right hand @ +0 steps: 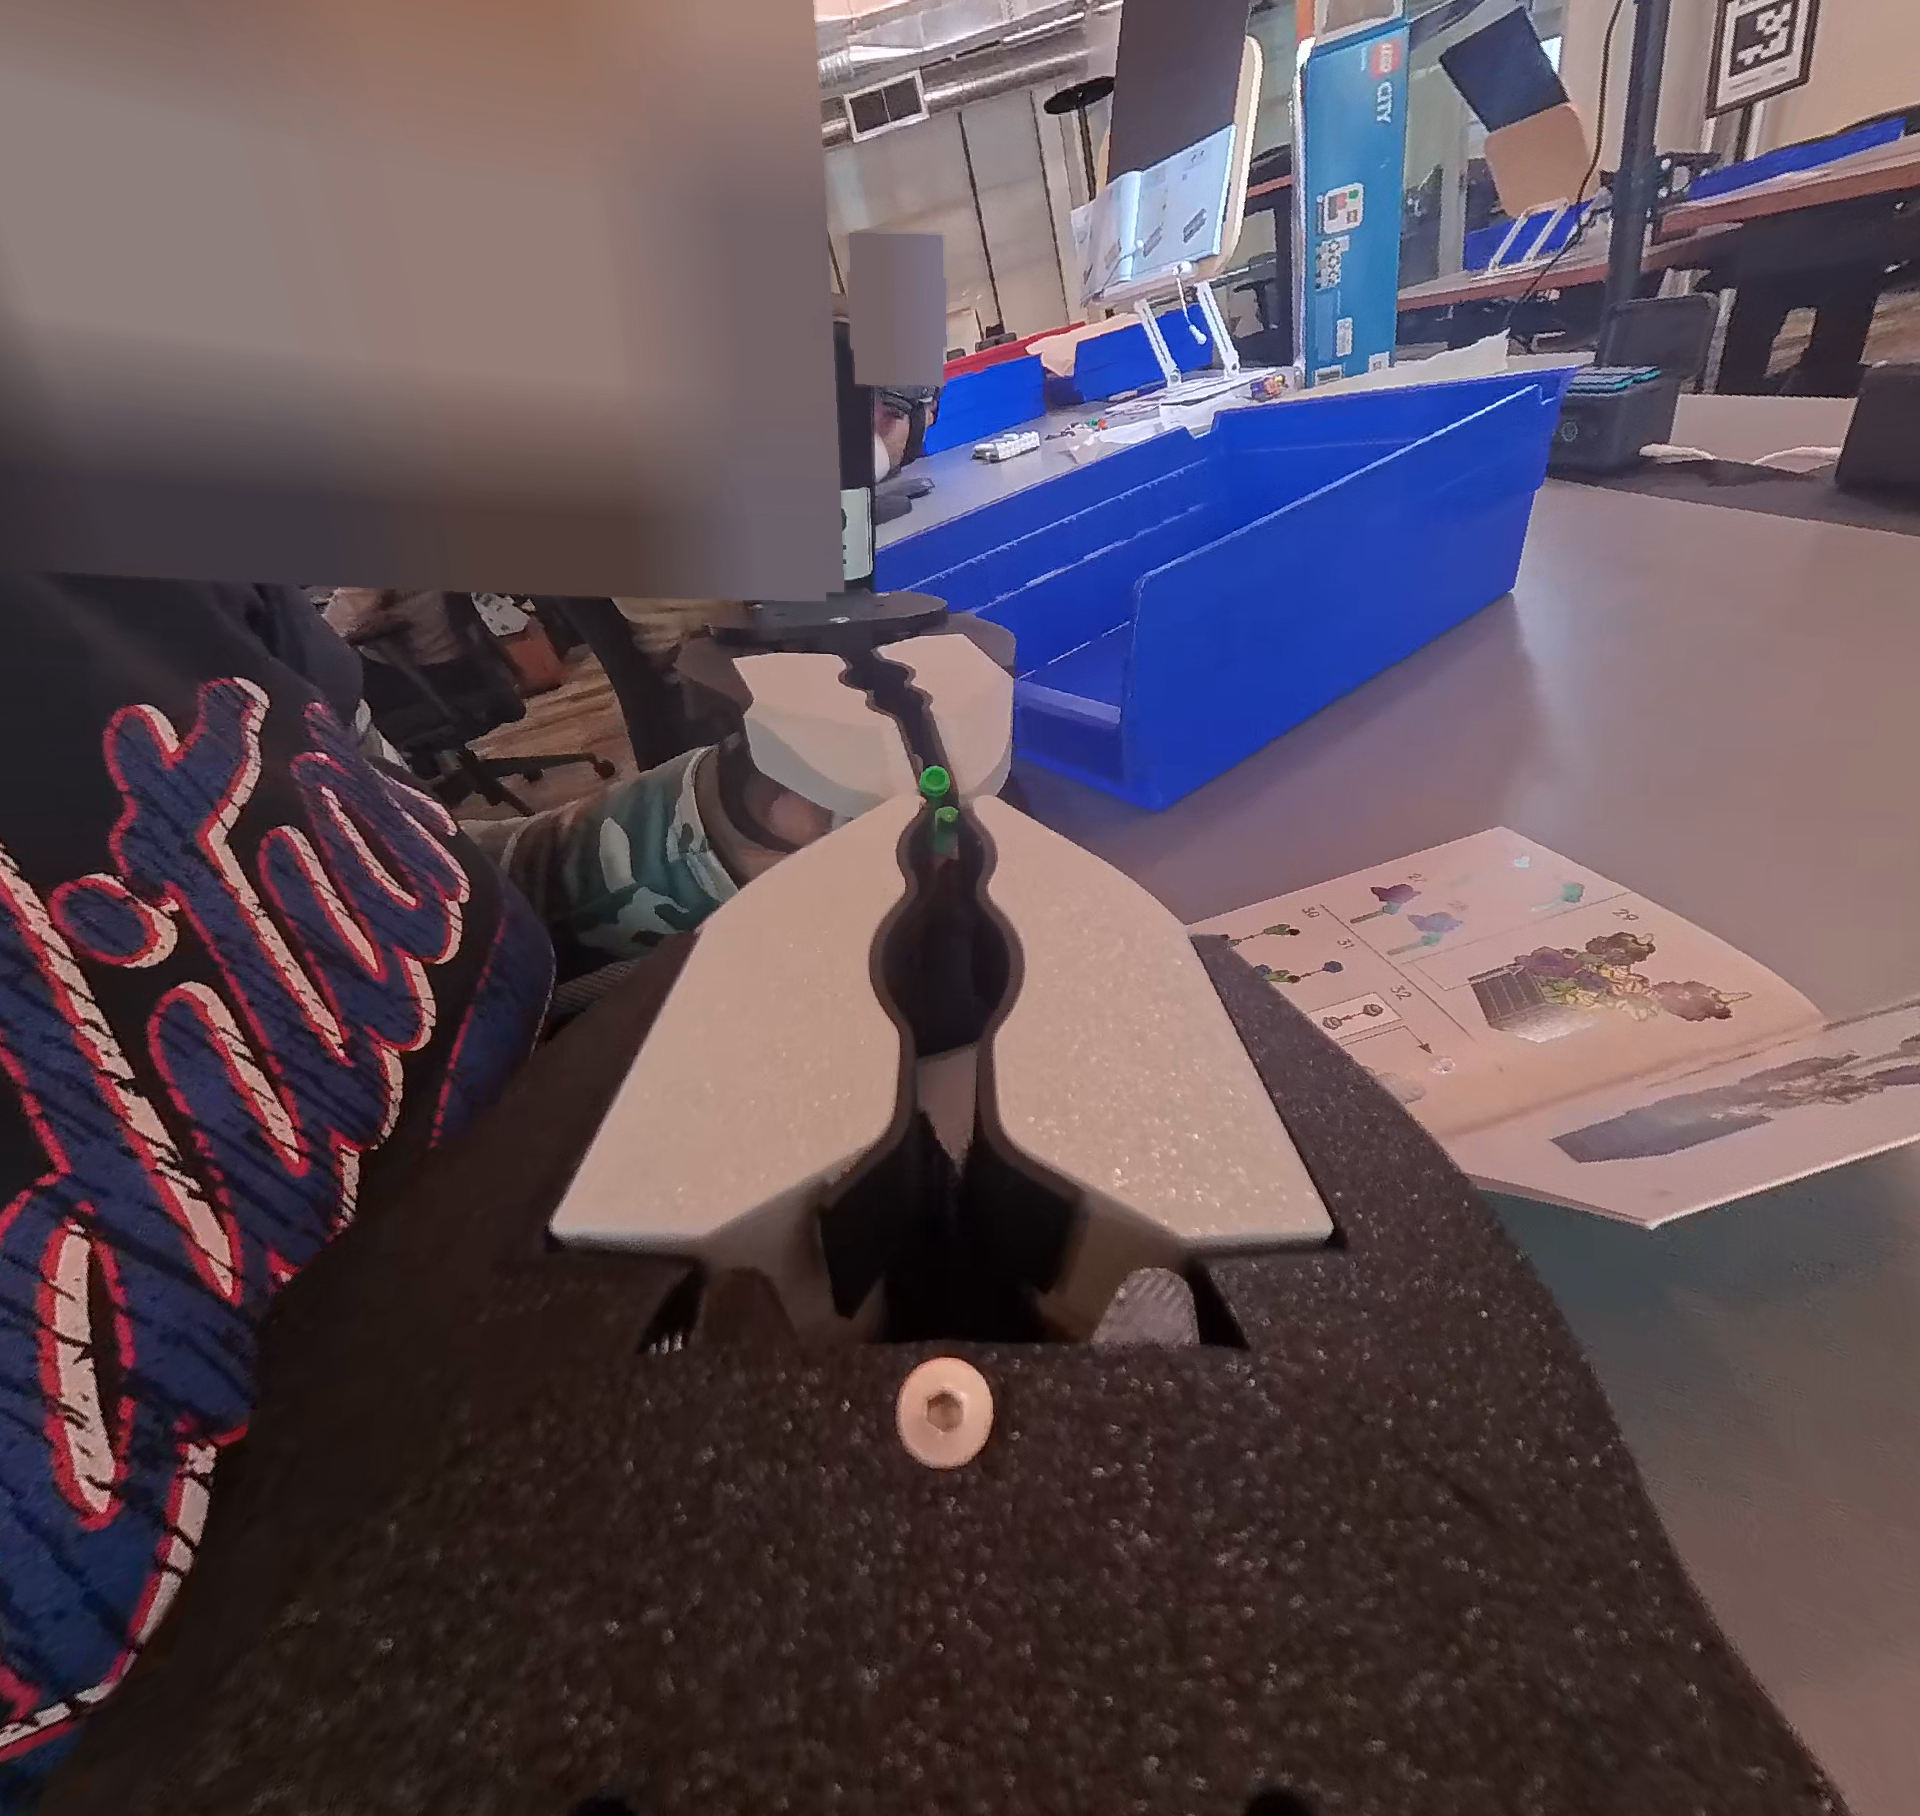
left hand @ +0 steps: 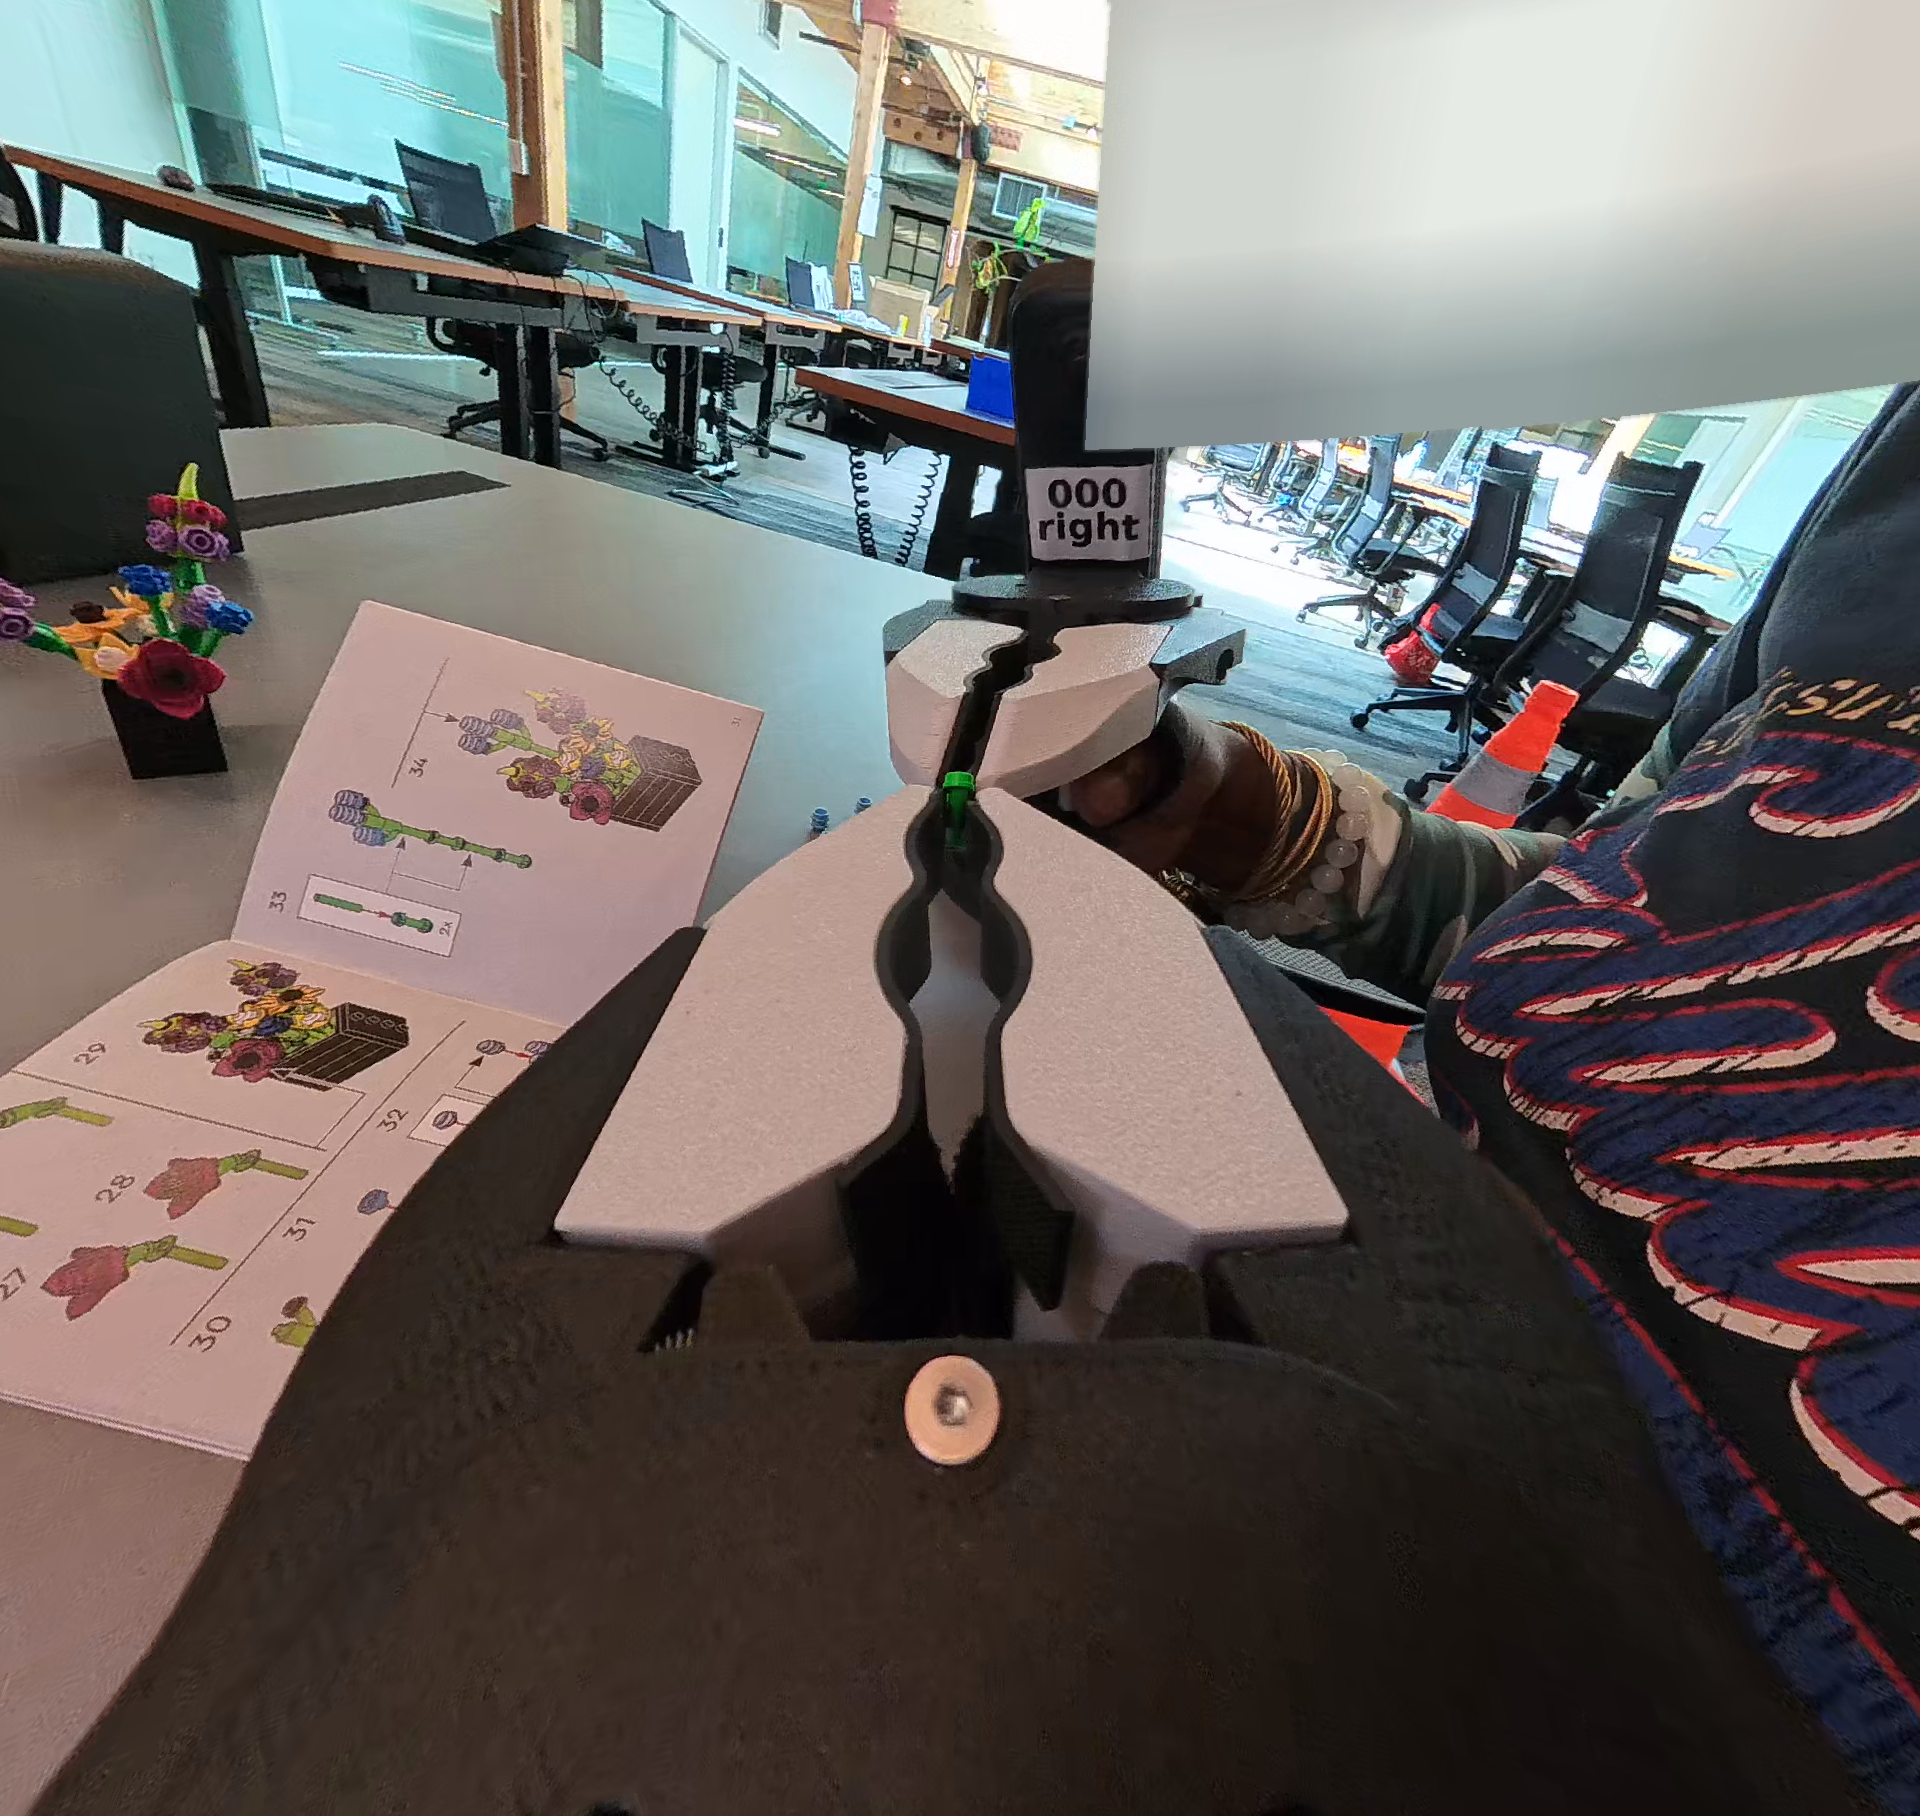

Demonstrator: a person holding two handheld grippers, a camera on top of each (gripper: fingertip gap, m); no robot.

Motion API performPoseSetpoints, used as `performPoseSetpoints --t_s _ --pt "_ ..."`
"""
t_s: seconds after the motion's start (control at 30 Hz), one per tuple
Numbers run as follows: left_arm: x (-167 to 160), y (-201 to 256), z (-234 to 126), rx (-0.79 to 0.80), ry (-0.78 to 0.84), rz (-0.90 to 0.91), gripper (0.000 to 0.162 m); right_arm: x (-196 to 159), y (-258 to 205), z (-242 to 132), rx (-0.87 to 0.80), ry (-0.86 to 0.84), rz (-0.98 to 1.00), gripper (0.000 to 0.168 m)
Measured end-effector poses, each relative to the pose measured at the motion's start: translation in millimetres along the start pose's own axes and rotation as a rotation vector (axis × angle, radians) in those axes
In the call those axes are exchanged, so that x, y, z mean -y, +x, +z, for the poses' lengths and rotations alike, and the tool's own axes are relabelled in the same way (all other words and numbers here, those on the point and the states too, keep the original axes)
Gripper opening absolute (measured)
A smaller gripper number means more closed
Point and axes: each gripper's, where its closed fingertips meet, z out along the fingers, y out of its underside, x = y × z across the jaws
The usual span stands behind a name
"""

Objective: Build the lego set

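My left gripper and right gripper meet tip to tip in the air above the grey table. Each is shut on a small green stem piece: the left's and the right's. The two pieces touch end to end between the tips. The right gripper shows opposite in the left wrist view, and the left gripper with its green piece in the right wrist view. A built flower bouquet in a black box stands at the far left.
An open instruction booklet lies on the table and also shows in the right wrist view. Small blue pieces lie beyond it. Blue bins stand behind. A person's torso is close by, and an orange cone stands on the floor. Less than 4 cm separates the two grippers' tips.
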Motion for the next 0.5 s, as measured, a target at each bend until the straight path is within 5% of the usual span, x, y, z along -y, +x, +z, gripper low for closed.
performPoseSetpoints --t_s 0.17,0.37,0.5 --pt "2.9 -8.9 -11.2 0.083 -0.048 0.052 0.003 -3.5 8.8 -5.8 -0.044 -0.055 0.006 0.011" --pt "-9.5 -26.6 -35.4 0.182 -0.130 0.041 0.004 -69.7 19.5 -27.5 -0.149 -0.577 -0.077 0.013" --pt "-13.1 -29.2 -36.2 0.171 -0.123 0.014 0.004 -87.9 14.6 -21.4 -0.158 -0.679 -0.097 0.013"
